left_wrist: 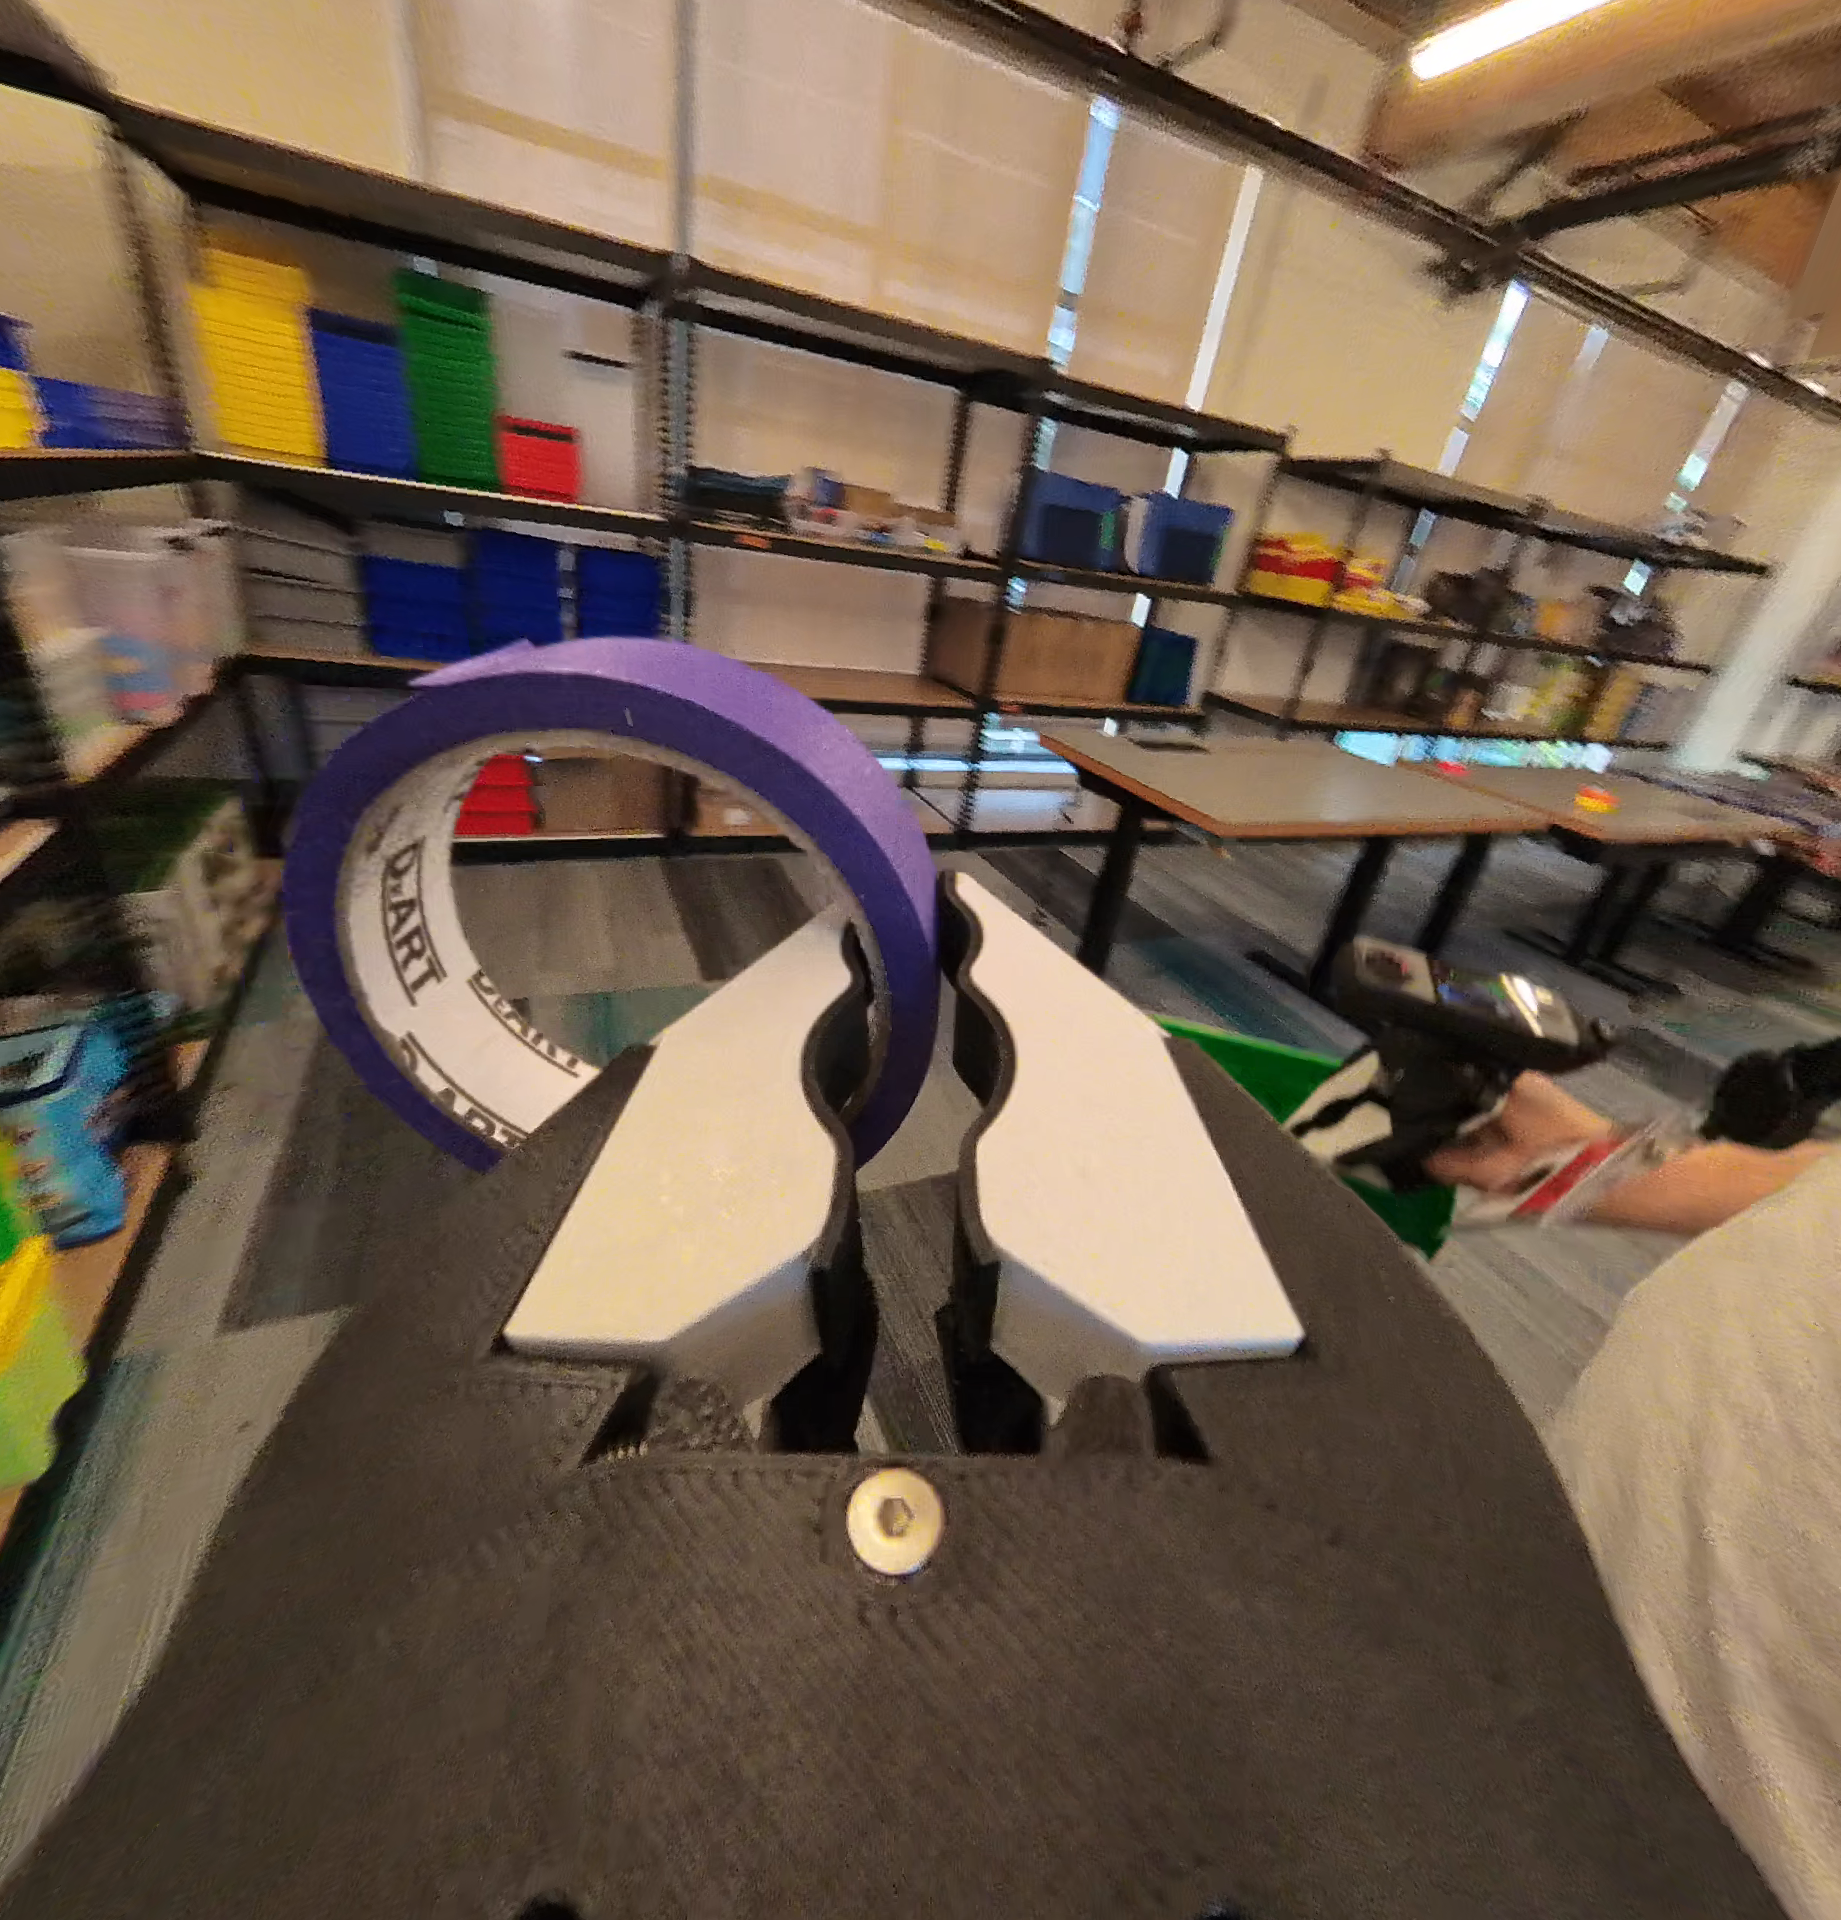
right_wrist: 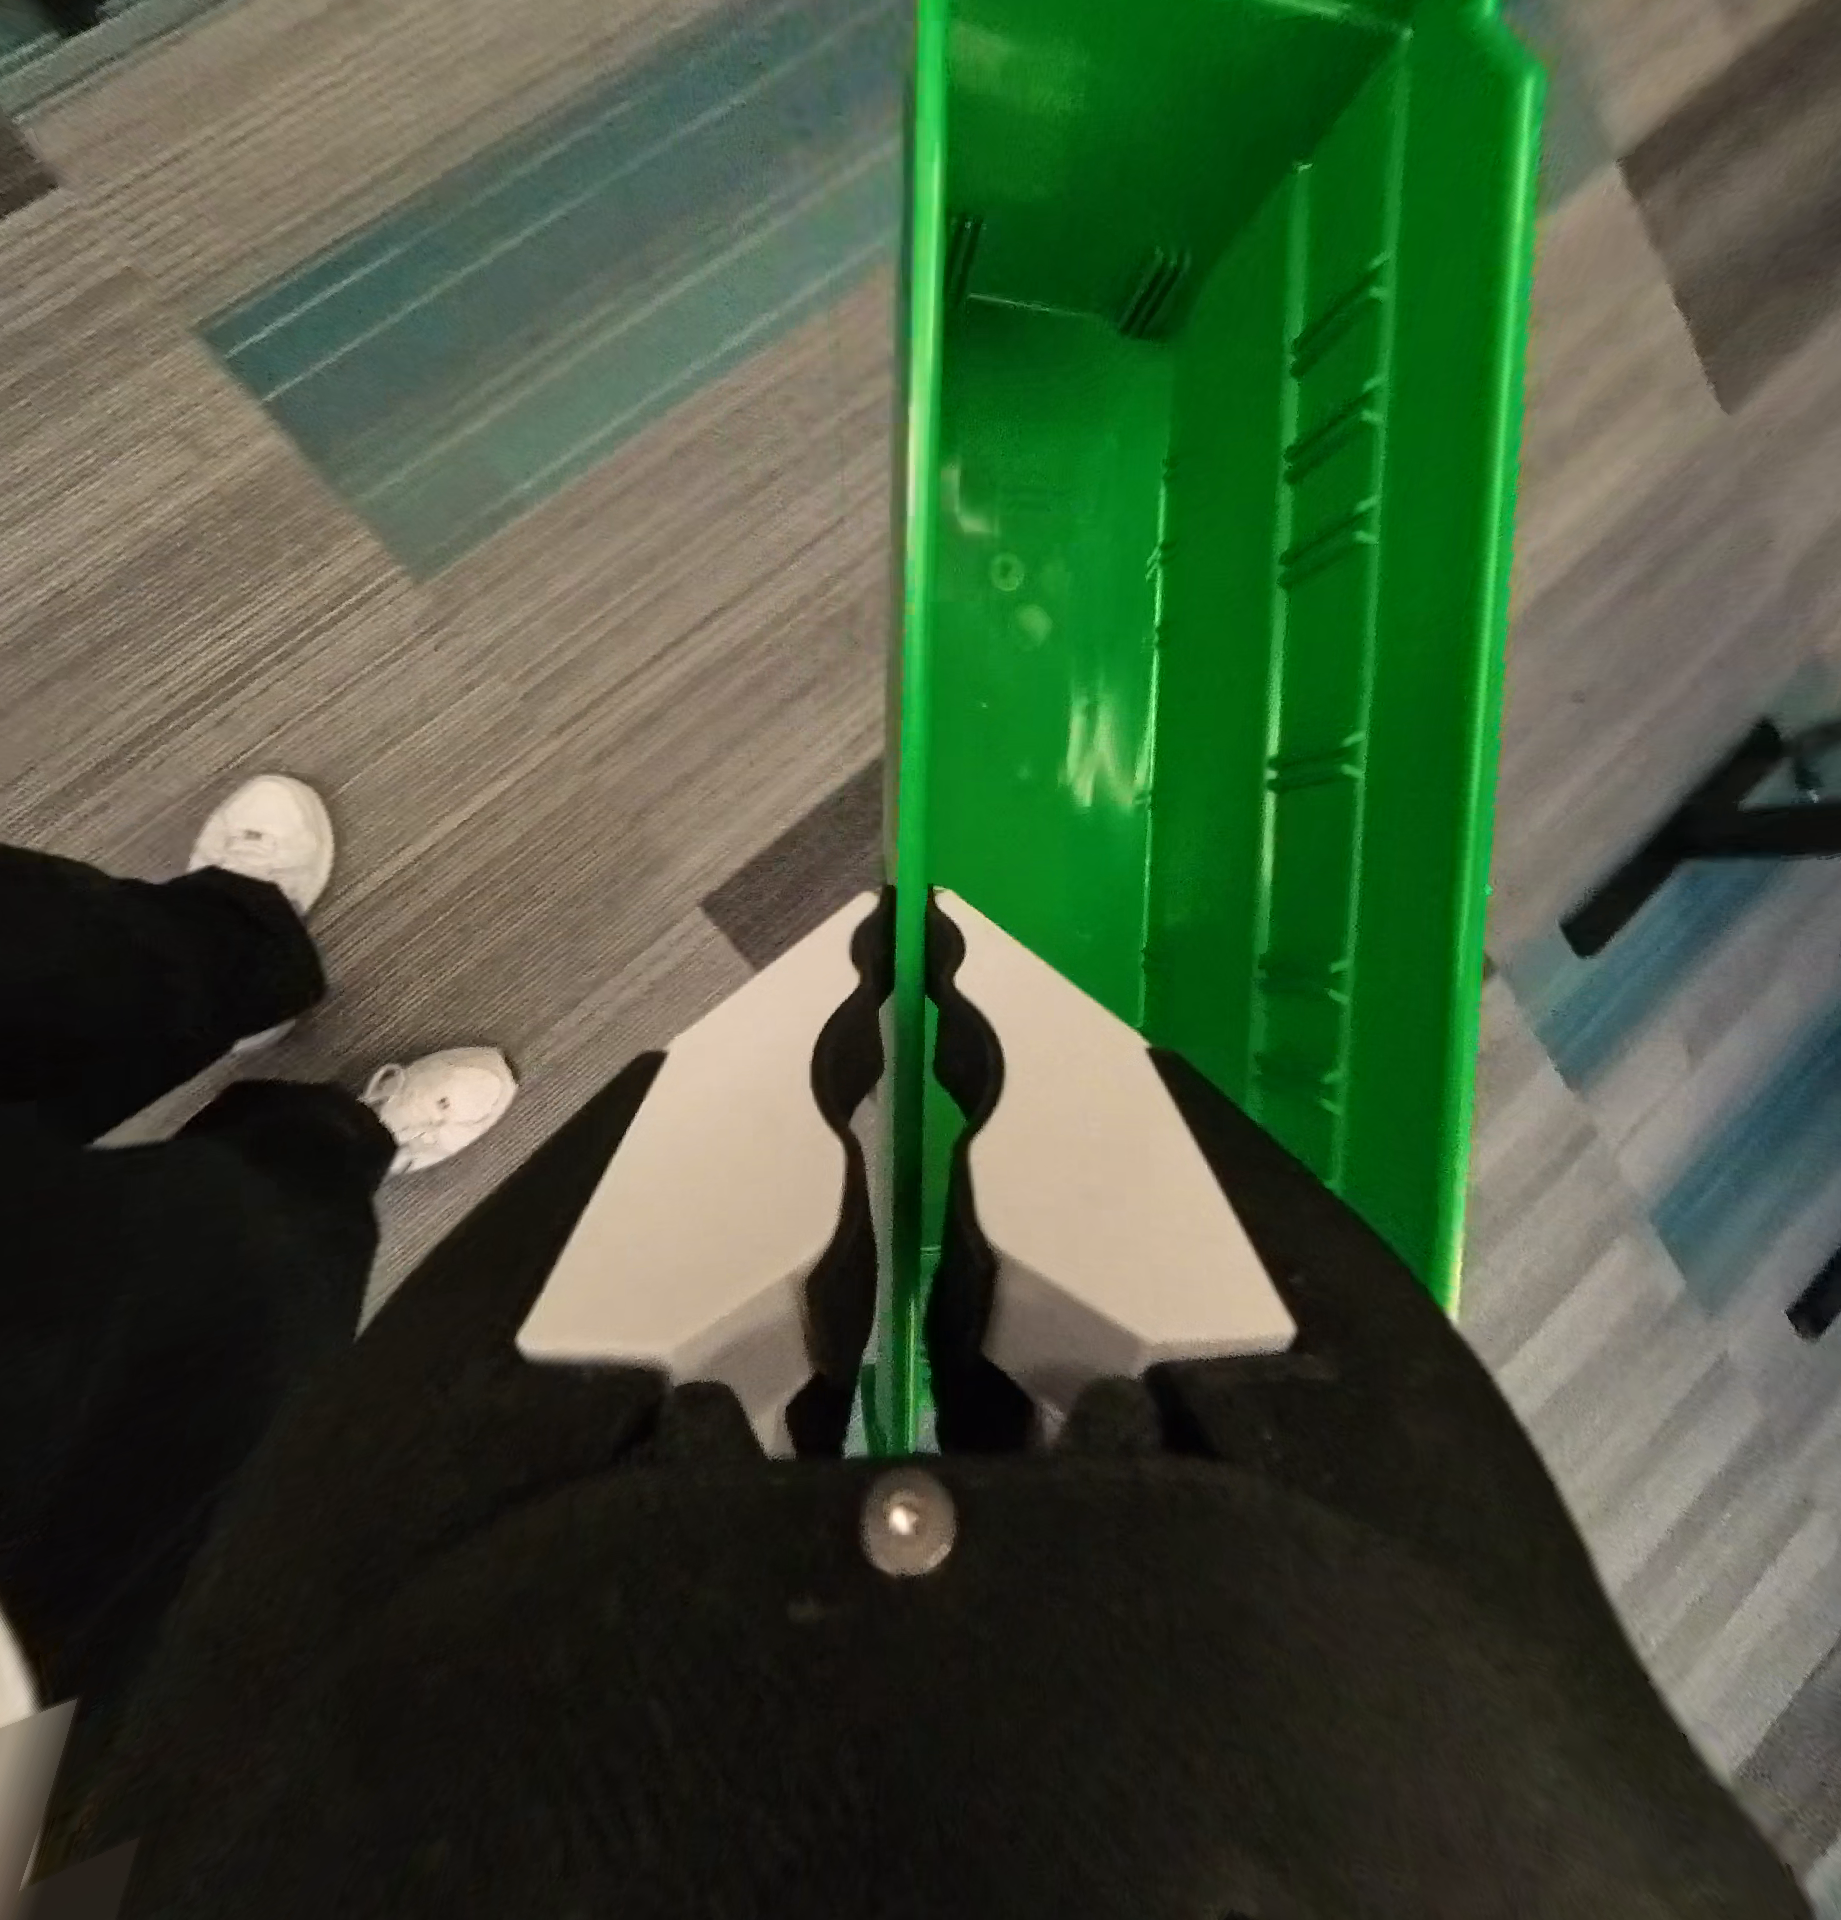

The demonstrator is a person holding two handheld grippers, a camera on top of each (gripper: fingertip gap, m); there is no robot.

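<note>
My left gripper [left_wrist: 911,914] is shut on a roll of purple tape [left_wrist: 687,717] with a white printed core, one finger inside the ring and one outside, holding it upright in the air. My right gripper [right_wrist: 911,904] is shut on the thin side wall of an empty green plastic bin [right_wrist: 1186,499] and holds it above the carpet, the bin reaching away from me. In the left wrist view a corner of the green bin [left_wrist: 1280,1081] and the other gripper [left_wrist: 1456,1049], held in a hand, show at right.
Black metal shelves [left_wrist: 687,499] with stacks of blue, yellow, green and red bins line the far wall. Brown tables [left_wrist: 1290,790] stand at right. Below are grey and teal carpet [right_wrist: 428,416], a person's black trousers and white shoes [right_wrist: 272,831], and a black table foot [right_wrist: 1726,831].
</note>
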